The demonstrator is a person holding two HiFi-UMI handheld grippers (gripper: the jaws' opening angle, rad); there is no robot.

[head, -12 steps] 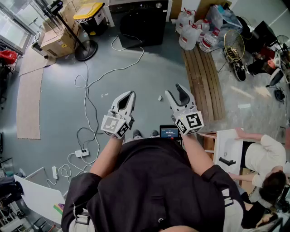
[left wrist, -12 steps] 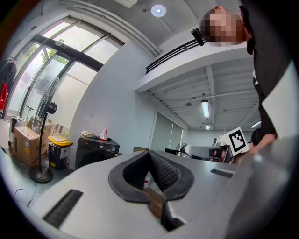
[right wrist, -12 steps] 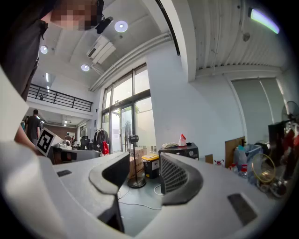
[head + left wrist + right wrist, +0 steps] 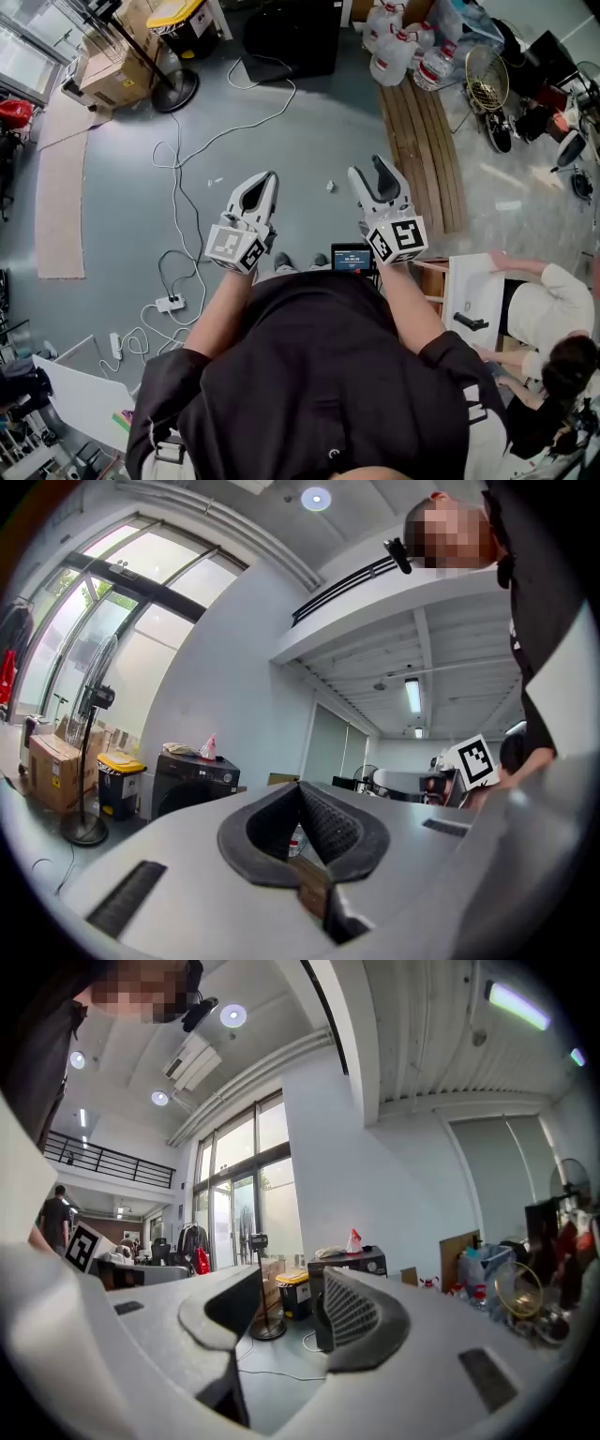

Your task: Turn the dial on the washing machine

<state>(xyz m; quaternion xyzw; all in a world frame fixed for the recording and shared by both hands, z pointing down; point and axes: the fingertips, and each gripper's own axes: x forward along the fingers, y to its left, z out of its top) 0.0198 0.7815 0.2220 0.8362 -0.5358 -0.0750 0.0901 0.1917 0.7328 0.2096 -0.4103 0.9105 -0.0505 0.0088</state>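
Sliding toward the top of the head view since half a second ago, the washing machine point(image 4: 291, 37) now shows only its dark front; its control strip has left the frame. Both grippers keep the same raised stance over the floor point(image 4: 309, 131). I judge this a small dip of the head, not progress, so the walk-up is still ahead. The left gripper point(image 4: 265, 180) is clenched tip to tip on nothing. The right gripper point(image 4: 367, 171) is released, with a clear gap and only distant room between its pads. The machine stands at the floor's far edge by the wall, well apart from both grippers. Its dial point(image 4: 229, 777) shows as a small round spot at its upper right corner, untouched.
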